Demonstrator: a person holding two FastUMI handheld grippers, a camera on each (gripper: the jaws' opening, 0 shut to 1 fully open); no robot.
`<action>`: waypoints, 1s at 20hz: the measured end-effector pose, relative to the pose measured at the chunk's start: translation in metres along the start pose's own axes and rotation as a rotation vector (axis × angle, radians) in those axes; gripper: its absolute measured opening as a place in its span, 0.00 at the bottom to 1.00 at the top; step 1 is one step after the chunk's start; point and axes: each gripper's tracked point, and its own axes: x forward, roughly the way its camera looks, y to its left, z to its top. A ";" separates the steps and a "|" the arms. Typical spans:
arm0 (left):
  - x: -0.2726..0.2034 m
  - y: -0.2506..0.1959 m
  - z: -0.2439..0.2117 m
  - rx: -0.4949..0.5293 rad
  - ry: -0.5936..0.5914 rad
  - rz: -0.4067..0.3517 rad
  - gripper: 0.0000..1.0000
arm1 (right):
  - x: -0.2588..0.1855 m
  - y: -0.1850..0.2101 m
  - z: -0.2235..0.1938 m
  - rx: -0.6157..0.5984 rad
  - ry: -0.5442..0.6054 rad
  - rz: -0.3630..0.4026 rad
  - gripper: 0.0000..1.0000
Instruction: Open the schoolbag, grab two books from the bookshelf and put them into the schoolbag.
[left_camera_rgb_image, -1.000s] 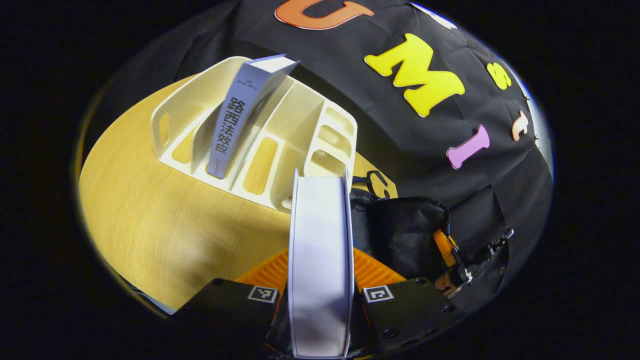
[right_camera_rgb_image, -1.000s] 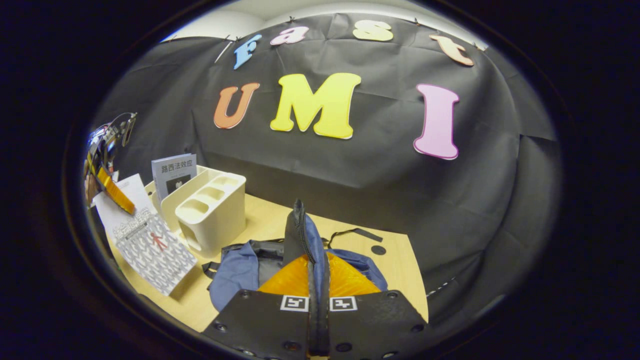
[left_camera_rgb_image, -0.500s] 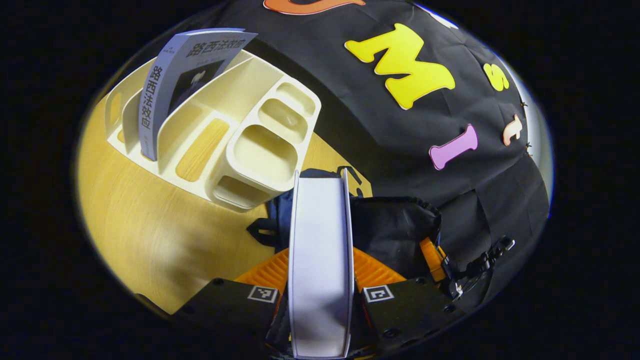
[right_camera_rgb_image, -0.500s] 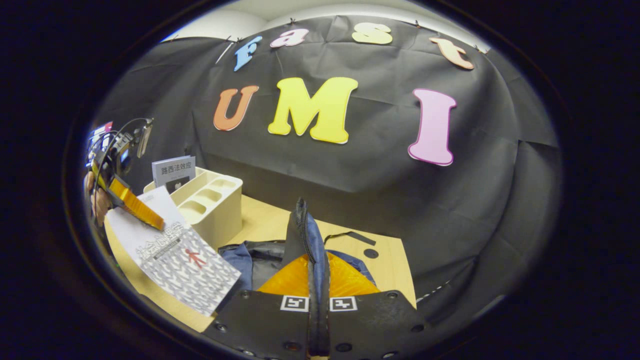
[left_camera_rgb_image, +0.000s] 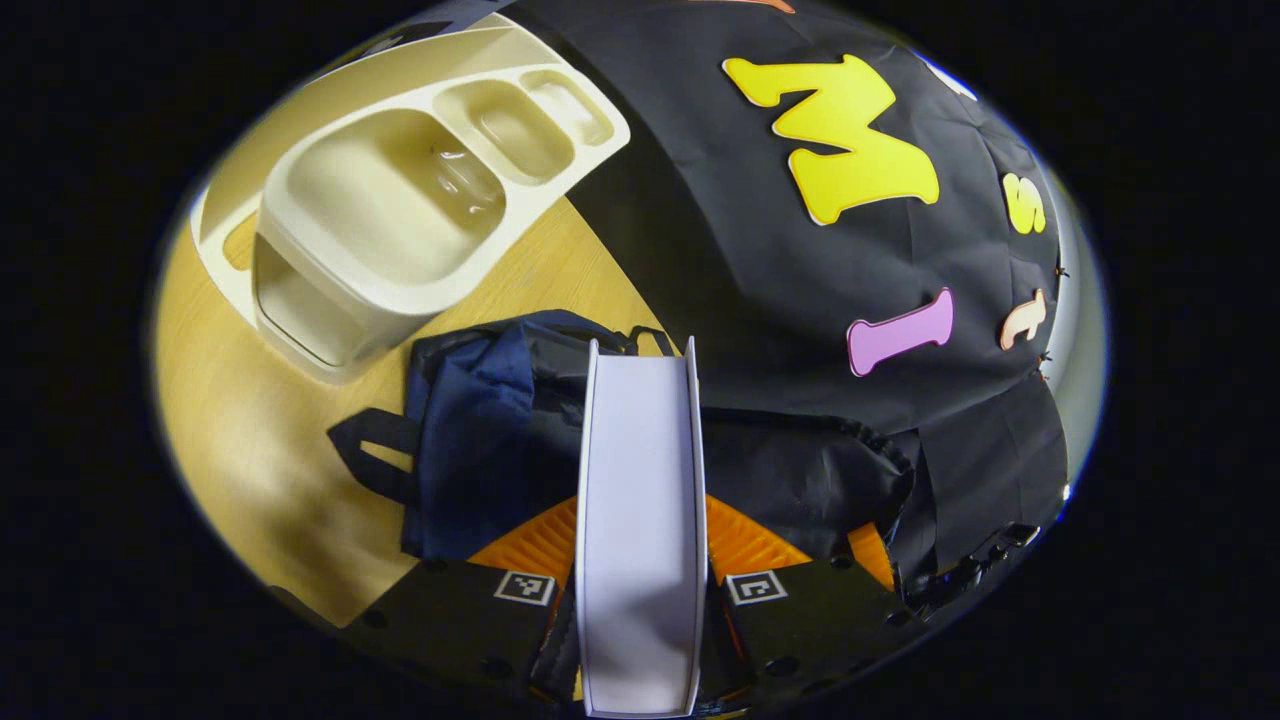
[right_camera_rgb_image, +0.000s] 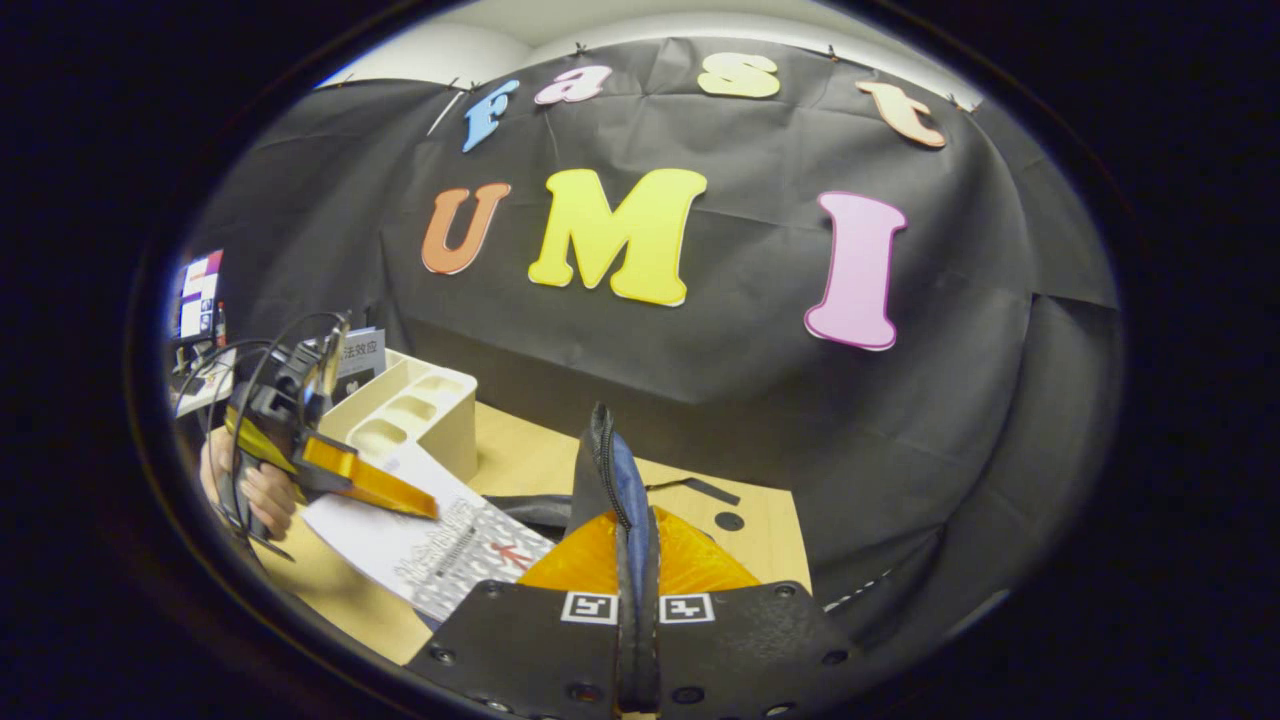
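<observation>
Left gripper view: left gripper (left_camera_rgb_image: 640, 520) clamps book (left_camera_rgb_image: 640, 480) over schoolbag (left_camera_rgb_image: 480, 430); right gripper (right_camera_rgb_image: 637, 560) clamps its rim.

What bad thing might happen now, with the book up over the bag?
1. The left gripper pinches the book only at one edge, so it might tilt or slip out.
2. The right gripper holds up just a thin zipper flap of the schoolbag. If that flap slides free, the opening could sag shut and the book may land on top.
3. The bookshelf stands close beside the bag, so a swinging book could bump it.
</observation>
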 end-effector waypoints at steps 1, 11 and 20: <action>0.010 0.003 -0.003 -0.002 -0.004 0.005 0.48 | 0.000 0.003 0.002 -0.002 -0.004 0.005 0.00; 0.089 0.009 -0.025 -0.009 -0.130 -0.067 0.48 | 0.003 0.031 0.009 0.079 -0.032 0.035 0.01; 0.118 0.007 -0.052 0.070 -0.203 -0.072 0.51 | -0.002 0.039 -0.001 0.153 -0.031 0.046 0.00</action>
